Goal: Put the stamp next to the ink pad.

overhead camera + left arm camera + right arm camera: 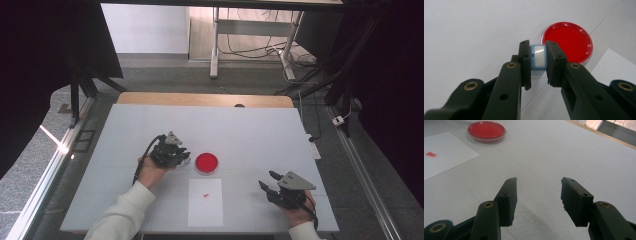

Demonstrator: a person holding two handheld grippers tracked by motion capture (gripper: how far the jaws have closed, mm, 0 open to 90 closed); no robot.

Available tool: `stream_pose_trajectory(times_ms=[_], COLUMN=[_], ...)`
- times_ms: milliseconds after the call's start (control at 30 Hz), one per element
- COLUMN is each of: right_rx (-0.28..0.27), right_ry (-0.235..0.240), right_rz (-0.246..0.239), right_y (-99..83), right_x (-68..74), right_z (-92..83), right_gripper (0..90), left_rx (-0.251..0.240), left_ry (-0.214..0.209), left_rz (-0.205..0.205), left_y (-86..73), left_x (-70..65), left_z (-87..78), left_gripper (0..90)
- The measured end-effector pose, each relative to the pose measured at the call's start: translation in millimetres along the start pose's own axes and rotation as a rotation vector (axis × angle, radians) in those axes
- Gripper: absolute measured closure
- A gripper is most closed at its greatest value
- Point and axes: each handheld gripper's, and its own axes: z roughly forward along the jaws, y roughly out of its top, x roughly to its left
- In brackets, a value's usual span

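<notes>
- The left gripper [538, 65] is clamped on a small blue-and-white block [538, 59], its 2 jaws pressing the block's opposite blue sides near the tips.
- In the high view the left gripper [181, 156] sits just at 9 o'clock of the red dish [206, 163], near the middle of the white table [150, 125].
- The block looks light, rigid and glossy, so I judge it slippery; a flat-sided pinch across its narrow width suits it, set deeper in the pads.
- The red dish [567, 41] looks like thin clear plastic: light, brittle, easily pushed aside.
- The right gripper [539, 192] rests at 4 o'clock of the dish, jaws apart and empty.
- A white paper sheet [205, 210] carrying a small red tag [206, 195] lies at 6 o'clock of the dish.
</notes>
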Motion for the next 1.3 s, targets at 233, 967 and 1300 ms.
stream_pose_trajectory(times_ms=[233, 967, 1300], right_rx=[0.003, -0.004, -0.015], right_ry=[-0.006, -0.014, -0.004], right_rz=[0.005, 0.015, 0.010], right_y=[0.0, -0.3, 0.1], right_x=[-0.1, -1.0, -5.3], right_z=[0.8, 0.7, -1.2], right_gripper=[46.5, 45.7, 44.8], left_rx=[0.020, -0.030, -0.114], left_ry=[-0.007, 0.001, 0.004], left_rz=[-0.005, 0.001, 0.015], left_y=[0.7, 3.2, -6.1], left_x=[1.8, -1.2, -6.8], left_z=[7.7, 11.0, -13.7], left_gripper=[75.5, 51.8, 32.6])
